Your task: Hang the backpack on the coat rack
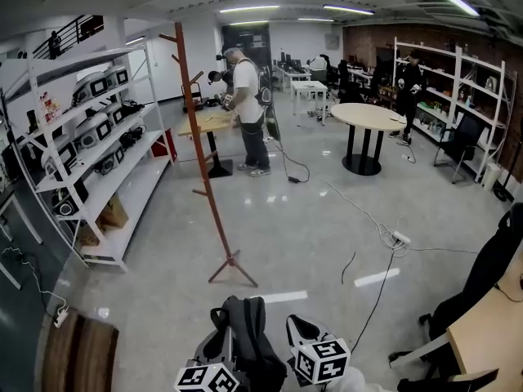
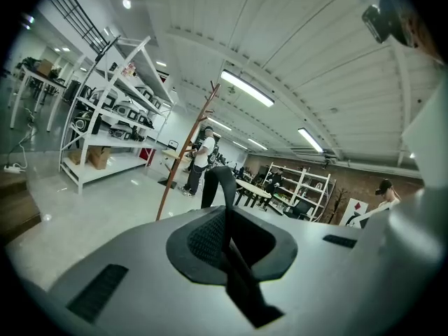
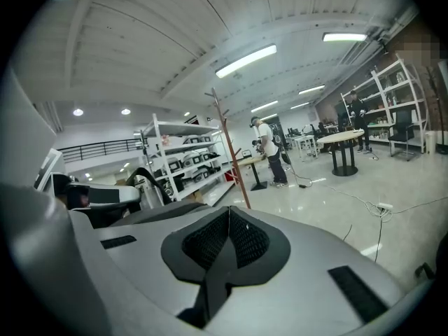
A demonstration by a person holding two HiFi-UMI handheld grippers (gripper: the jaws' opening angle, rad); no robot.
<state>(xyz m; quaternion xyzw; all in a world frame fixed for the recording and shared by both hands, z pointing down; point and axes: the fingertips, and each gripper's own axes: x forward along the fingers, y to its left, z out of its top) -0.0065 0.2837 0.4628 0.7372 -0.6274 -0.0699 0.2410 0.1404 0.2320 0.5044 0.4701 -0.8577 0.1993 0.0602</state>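
Note:
A dark grey backpack (image 1: pixel 248 341) hangs at the bottom centre of the head view, between my two grippers. In the left gripper view, my left gripper (image 2: pixel 225 219) is shut on a black backpack strap (image 2: pixel 222 187) that rises past its pads. My right gripper (image 3: pixel 228 224) is shut on another strap (image 3: pixel 210 285), with the backpack's top loop (image 3: pixel 150 182) to its left. Their marker cubes show beside the bag: left gripper (image 1: pixel 211 358), right gripper (image 1: pixel 304 337). The tall brown coat rack (image 1: pixel 200 137) stands ahead on the floor, well apart from the bag; it also shows as coat rack (image 2: pixel 187 158) and coat rack (image 3: pixel 231 152).
White shelving (image 1: pixel 98 145) with equipment lines the left wall. A person (image 1: pixel 249 113) stands at a wooden table behind the rack. A round table (image 1: pixel 368 119) is at the back right. Cables and a power strip (image 1: pixel 398 238) cross the floor. A chair (image 1: pixel 482 280) and desk (image 1: pixel 490 325) sit at the right.

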